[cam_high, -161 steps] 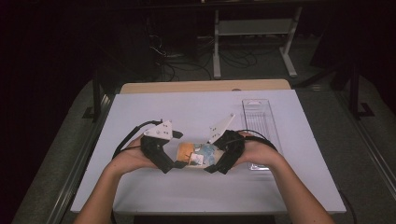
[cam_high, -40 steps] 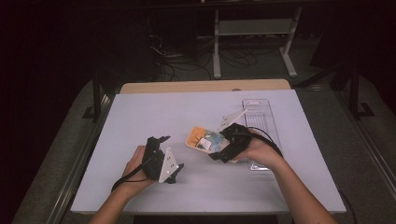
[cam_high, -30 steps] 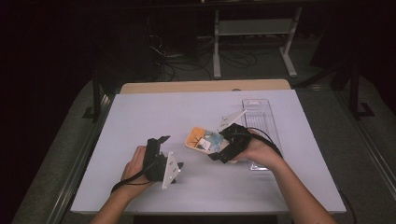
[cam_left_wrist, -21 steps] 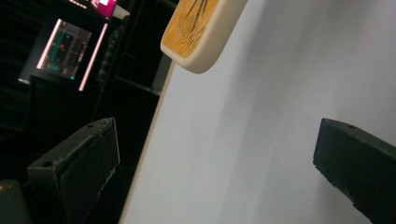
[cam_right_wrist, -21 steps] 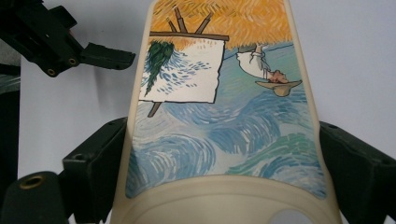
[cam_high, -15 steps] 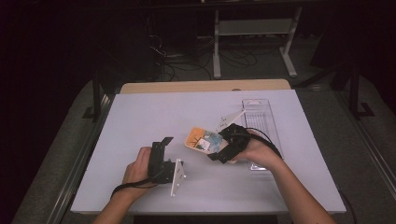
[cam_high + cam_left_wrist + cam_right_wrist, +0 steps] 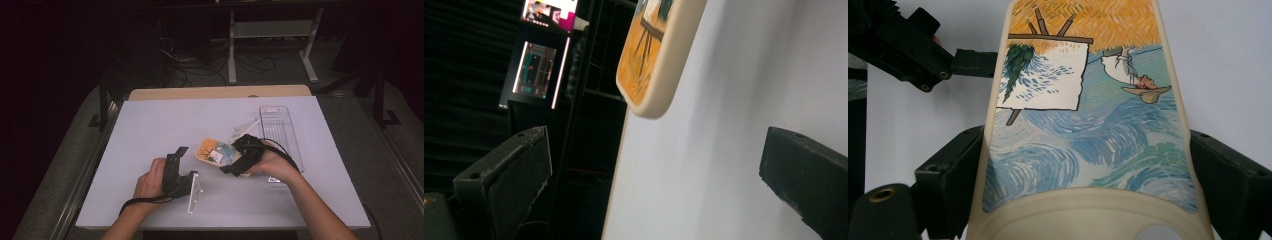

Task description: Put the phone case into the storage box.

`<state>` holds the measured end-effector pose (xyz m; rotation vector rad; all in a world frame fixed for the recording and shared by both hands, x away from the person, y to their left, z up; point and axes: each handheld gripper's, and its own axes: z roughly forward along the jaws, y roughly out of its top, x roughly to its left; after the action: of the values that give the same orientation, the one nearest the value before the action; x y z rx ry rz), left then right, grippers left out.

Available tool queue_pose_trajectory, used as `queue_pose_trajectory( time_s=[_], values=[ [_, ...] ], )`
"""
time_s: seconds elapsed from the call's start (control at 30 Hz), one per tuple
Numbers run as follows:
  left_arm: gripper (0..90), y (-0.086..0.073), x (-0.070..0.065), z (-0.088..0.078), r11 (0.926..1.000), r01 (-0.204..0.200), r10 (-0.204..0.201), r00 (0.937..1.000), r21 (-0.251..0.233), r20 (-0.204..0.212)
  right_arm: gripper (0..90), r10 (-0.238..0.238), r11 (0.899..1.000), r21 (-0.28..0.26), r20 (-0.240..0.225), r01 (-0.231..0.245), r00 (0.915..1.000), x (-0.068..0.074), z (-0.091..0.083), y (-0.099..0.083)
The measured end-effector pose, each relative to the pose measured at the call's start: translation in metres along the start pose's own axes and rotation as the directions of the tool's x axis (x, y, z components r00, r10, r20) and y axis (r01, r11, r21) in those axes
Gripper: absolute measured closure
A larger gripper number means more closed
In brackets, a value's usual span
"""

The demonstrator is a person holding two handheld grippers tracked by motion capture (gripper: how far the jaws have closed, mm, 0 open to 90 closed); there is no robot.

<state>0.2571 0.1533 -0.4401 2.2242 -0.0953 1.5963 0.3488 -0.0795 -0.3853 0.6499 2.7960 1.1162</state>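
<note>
Right gripper view: the right gripper [image 7: 1088, 200] clamps a painted phone case [image 7: 1088, 125] by its sides above the white surface [image 7: 1223, 60]; the left gripper [image 7: 172, 172] gapes empty nearby.

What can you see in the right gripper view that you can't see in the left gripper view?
The right gripper view gives the painted picture in full: an easel with a white canvas, a figure in a straw hat and blue swirls, with the right gripper shut on the case's sides. The left gripper view gives glowing screens in the dark room, and the left gripper open with nothing between its jaws. Both share the phone case and the white table.
</note>
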Motion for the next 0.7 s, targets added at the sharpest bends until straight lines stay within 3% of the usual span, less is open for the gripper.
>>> queue_pose_trajectory(
  time_s=[0.37, 0.7],
  values=[
    [0.0, 0.007, -0.004, 0.000, 0.9983, -0.055, 0.055, 0.9977, -0.019, -0.040, 10.1, 0.007, 1.000, -0.007, -0.008, -0.007, 0.9999, 0.005, 0.004, 0.002],
    [4.3, 0.012, -0.006, -0.002, 0.9928, -0.113, 0.109, 0.9899, -0.040, -0.090, 10.1, -0.009, 1.000, -0.004, -0.016, 0.009, 0.9998, 0.009, 0.009, 0.004]
  ],
)
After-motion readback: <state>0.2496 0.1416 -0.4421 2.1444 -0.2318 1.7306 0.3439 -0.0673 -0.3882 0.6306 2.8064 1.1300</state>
